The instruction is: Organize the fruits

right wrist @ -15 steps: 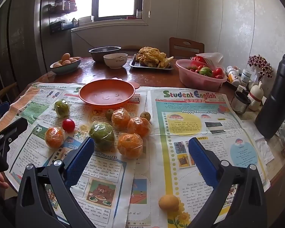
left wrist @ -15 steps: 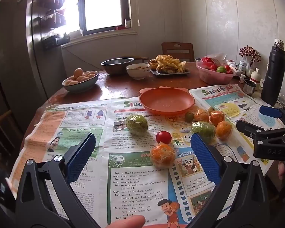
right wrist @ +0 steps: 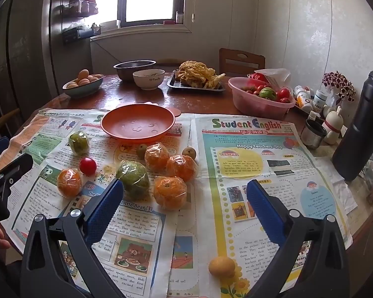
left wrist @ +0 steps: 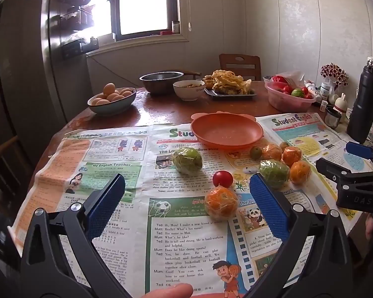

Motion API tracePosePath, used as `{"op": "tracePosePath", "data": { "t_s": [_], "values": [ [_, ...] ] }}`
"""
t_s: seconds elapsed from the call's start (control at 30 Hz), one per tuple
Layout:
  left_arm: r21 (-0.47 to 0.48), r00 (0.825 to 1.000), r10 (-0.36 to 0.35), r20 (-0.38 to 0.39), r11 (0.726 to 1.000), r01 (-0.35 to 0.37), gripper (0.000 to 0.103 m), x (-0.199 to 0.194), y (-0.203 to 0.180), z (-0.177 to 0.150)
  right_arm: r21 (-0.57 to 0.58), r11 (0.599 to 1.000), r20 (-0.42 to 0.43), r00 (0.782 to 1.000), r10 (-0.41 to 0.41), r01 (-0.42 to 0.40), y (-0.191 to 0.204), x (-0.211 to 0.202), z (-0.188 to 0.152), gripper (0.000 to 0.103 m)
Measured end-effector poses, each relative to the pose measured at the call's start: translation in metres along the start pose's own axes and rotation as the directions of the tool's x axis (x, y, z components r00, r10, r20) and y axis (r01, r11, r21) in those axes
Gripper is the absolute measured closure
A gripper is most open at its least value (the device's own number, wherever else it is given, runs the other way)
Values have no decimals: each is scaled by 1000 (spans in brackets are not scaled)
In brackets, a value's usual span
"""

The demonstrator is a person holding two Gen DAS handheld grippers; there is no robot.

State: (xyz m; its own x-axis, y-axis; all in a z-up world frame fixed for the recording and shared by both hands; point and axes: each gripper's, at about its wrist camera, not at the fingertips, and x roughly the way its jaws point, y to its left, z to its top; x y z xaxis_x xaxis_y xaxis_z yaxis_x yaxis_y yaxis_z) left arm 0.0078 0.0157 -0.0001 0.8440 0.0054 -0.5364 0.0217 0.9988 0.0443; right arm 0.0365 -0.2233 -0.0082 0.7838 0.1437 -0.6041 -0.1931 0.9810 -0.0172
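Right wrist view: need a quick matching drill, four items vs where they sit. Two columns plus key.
Items:
1. orange plate
2. red tomato
3. bare yellow fruit
4. black bottle

Places:
A. alone on the newspaper's near edge, between the right gripper's fingers in this view
B. far right of the table, standing upright
C. beyond the fruit cluster, nothing in it
D. on the newspaper between a wrapped green fruit and a wrapped orange, left of the cluster

Pairs: 1-C, 2-D, 3-A, 4-B
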Motion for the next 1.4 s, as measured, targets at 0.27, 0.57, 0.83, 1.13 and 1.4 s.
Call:
{"op": "tracePosePath", "data": {
  "t_s": [0.27, 0.57, 0.83, 1.13, 1.4],
  "values": [
    [-4, 1000, 6, -2, 1000, -6, 8, 0, 0, -4, -6, 1000, -12, 1000, -9, 9, 7, 8, 0, 4],
    [-20, 1000, 19, -11, 1000, -19, 8, -1, 2, -5, -3, 1000, -21, 1000, -13, 13, 9, 9, -2, 4],
    [-27, 1000, 8, -11, 1000, -8, 8, -2, 0, -6, -3, 1000, -19, 1000, -17, 17, 9, 9, -4, 4],
    [-37, 1000, -12, -10, 999, 12, 8, 0, 3, -10, -29, 1000, -10, 1000, 5, -5, 13, 7, -5, 4],
    [-38, 998, -65, -17, 997, 64, 8, 3, 2, -12, -46, 999, -11, 1000, 16, -17, 12, 9, -6, 4]
  ]
}}
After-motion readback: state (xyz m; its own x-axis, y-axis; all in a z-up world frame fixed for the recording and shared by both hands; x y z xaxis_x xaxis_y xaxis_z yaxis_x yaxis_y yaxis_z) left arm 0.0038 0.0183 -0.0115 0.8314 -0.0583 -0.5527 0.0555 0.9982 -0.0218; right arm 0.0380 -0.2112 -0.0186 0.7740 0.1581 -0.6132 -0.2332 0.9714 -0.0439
